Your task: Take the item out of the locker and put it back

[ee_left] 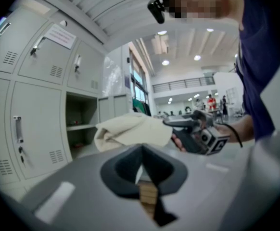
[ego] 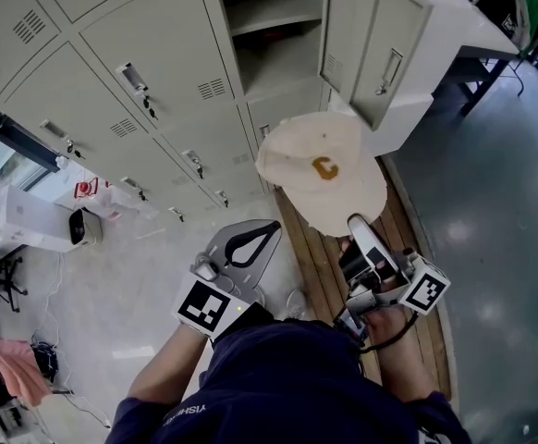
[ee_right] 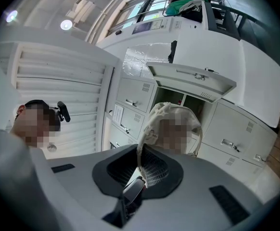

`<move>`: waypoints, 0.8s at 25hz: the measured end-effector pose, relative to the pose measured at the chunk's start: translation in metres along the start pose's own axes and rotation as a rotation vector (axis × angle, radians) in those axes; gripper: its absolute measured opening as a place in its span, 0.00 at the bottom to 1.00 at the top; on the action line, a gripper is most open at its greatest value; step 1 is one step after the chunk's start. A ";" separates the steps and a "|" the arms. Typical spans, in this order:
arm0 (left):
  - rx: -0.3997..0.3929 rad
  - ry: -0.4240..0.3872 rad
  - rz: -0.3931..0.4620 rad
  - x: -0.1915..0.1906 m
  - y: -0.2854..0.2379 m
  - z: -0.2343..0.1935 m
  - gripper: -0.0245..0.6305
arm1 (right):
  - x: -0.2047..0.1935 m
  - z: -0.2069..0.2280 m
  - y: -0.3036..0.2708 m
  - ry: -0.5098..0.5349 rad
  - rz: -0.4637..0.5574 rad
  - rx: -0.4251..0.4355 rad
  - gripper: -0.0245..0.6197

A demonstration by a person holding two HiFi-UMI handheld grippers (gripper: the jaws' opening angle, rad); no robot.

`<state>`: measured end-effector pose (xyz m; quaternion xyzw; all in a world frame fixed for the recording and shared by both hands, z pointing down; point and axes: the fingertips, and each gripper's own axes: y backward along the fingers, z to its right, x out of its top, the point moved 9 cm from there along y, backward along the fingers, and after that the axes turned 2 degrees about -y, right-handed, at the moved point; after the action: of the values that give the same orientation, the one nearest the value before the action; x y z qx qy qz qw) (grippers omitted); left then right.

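Observation:
A cream cap [ego: 320,169] with an orange letter on its front hangs in the air before the lockers. My right gripper [ego: 357,222] is shut on the cap's brim from below. In the right gripper view, the brim edge runs down between the jaws of my right gripper [ee_right: 141,170], and the cap [ee_right: 164,110] stands above them. To the left, lower and apart from the cap, my left gripper [ego: 267,234] has its jaws together with nothing in them. The left gripper view shows the cap [ee_left: 130,129] and the right gripper [ee_left: 197,131] beyond my left gripper [ee_left: 142,150].
Behind the cap an open locker compartment [ego: 278,63] shows shelves, and its door [ego: 380,54] is swung out to the right. Closed grey locker doors [ego: 149,81] fill the left. A wooden strip [ego: 315,257] runs along the floor under the lockers.

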<state>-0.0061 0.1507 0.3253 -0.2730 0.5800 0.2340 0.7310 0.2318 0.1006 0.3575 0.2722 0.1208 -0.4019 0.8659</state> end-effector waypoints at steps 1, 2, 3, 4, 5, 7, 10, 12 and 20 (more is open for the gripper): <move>0.002 0.001 0.000 -0.001 -0.001 -0.001 0.04 | 0.002 0.002 0.000 0.001 0.000 0.000 0.07; 0.005 0.003 -0.001 -0.002 -0.001 -0.002 0.04 | 0.003 0.004 0.000 0.000 0.001 -0.002 0.07; 0.008 0.008 -0.001 -0.003 -0.002 -0.004 0.04 | 0.004 0.007 -0.001 -0.001 0.003 -0.003 0.07; 0.011 0.013 -0.001 -0.004 -0.002 -0.006 0.04 | 0.005 0.008 -0.003 -0.003 0.005 -0.003 0.07; 0.013 0.016 0.000 -0.005 -0.003 -0.009 0.04 | 0.006 0.009 -0.006 -0.003 0.005 -0.003 0.07; 0.014 0.016 0.004 -0.006 -0.005 -0.015 0.04 | 0.009 0.011 -0.014 0.003 0.002 -0.007 0.07; 0.010 0.020 0.005 -0.011 -0.008 -0.029 0.04 | 0.012 0.017 -0.027 0.015 0.003 -0.013 0.07; 0.004 0.022 0.006 -0.015 -0.011 -0.042 0.04 | 0.014 0.024 -0.036 0.018 0.007 -0.016 0.07; -0.049 0.036 0.021 -0.026 -0.036 -0.115 0.04 | 0.026 0.061 -0.096 0.029 0.037 -0.070 0.07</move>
<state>-0.0706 0.0460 0.3351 -0.2887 0.5900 0.2508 0.7111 0.1750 -0.0009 0.3610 0.2496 0.1421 -0.3773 0.8805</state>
